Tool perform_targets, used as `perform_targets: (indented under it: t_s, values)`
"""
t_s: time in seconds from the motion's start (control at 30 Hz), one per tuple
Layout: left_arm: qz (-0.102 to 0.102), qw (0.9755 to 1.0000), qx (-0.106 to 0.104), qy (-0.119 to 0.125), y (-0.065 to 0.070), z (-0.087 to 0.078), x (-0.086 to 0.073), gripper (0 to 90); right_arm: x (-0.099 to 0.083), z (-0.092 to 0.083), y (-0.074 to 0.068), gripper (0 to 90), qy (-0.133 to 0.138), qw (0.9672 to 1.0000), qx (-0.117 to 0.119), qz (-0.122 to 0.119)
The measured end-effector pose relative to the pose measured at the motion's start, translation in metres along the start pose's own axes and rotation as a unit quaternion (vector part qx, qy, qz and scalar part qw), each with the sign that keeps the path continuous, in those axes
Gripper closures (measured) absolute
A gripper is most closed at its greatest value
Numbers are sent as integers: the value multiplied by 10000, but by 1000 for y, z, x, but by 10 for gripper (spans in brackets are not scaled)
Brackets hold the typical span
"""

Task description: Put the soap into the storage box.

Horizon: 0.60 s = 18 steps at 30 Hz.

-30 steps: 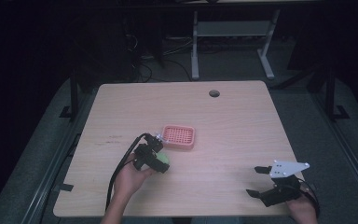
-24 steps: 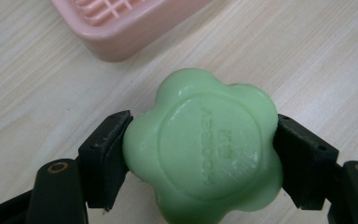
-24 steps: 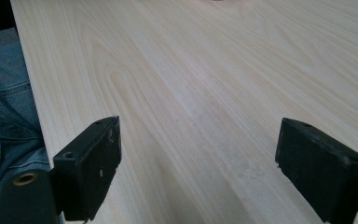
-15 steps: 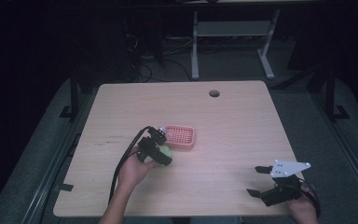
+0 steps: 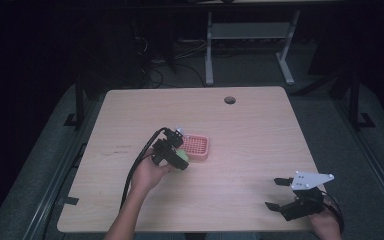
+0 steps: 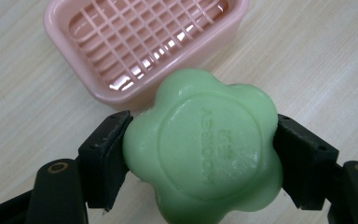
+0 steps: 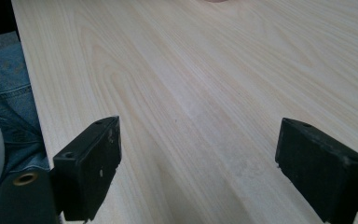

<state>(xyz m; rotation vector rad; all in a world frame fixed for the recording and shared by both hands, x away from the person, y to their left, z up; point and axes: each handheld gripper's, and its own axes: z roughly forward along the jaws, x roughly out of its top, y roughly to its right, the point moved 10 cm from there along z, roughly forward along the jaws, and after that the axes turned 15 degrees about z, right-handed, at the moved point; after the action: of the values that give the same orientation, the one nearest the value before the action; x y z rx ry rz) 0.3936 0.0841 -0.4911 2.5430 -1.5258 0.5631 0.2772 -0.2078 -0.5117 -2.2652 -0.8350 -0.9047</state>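
Note:
A green flower-shaped soap bar (image 6: 203, 151) is clamped between the two black jaws of my left gripper (image 6: 200, 154), held just above the table. Right behind it lies a pink soap dish (image 6: 140, 44) with a grid floor, nothing in it. From above, the left gripper (image 5: 172, 152) with the soap (image 5: 181, 159) hovers at the near-left edge of the pink dish (image 5: 197, 146). My right gripper (image 5: 278, 194) rests near the table's front right corner, jaws wide apart, and only bare wood lies between its fingers (image 7: 91, 168).
The wooden table (image 5: 250, 135) has a round cable hole (image 5: 230, 100) near its far edge. A desk frame and cables stand on the dark floor beyond. In the right gripper view, the table's near edge and a person's jeans (image 7: 9, 93) show at the left.
My left gripper has carried the soap forward and to the right, closer to the pink dish. The right gripper has stayed put.

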Motion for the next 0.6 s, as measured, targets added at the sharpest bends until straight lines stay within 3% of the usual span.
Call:
perform_targets:
  t_s: [0.03,0.17,0.6]
  values:
    - [80,10000,-17,-43,-2,0,0,265,0,0,0,138,-2,10000,-4,0]
    - [-24,10000,-57,14,-5,1,6,265,0,0,1,138,4,10000,-7,-6]
    - [56,9999,-56,-69,-18,4,20,265,0,0,2,138,-3,10000,-27,7]
